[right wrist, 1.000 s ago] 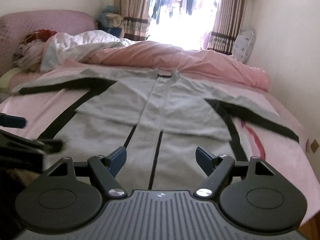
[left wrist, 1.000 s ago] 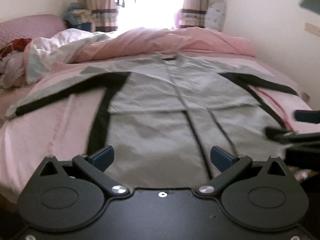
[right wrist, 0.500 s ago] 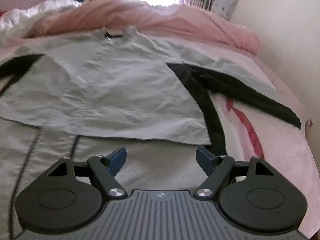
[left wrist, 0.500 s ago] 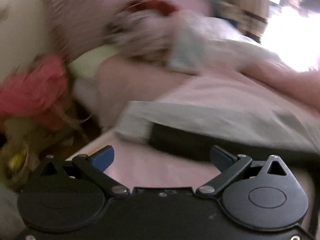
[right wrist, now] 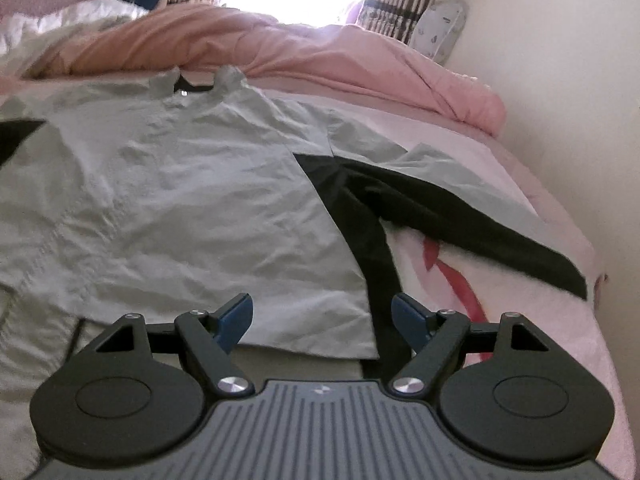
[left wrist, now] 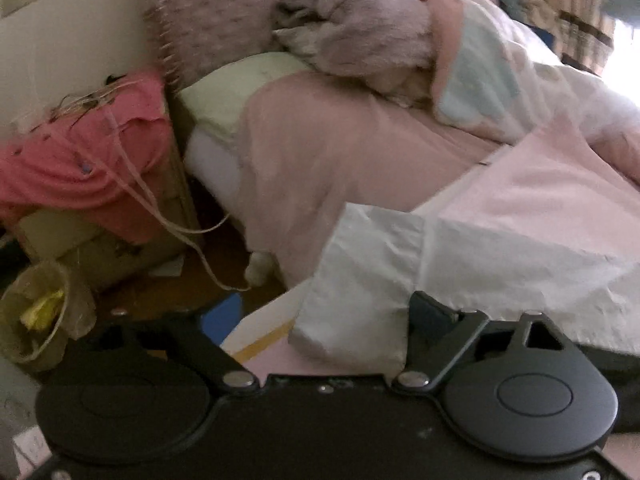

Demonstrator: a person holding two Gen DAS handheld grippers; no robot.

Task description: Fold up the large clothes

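A large grey jacket with black side panels lies flat and face up on the pink bed, collar toward the window. Its right sleeve, grey above and black below, stretches toward the bed's right edge. My right gripper is open, just above the jacket's right side near the black armpit seam. In the left wrist view the end of the jacket's left sleeve lies at the bed's left edge. My left gripper is open with the sleeve cuff lying between its fingers.
A rumpled pink duvet lies across the far end of the bed, by a wall. Left of the bed stand a nightstand under a red cloth, a bin and a pillow with bundled clothes.
My left gripper has swung left from the jacket's hem to the left sleeve cuff at the bed edge. My right gripper has moved forward and right toward the right sleeve.
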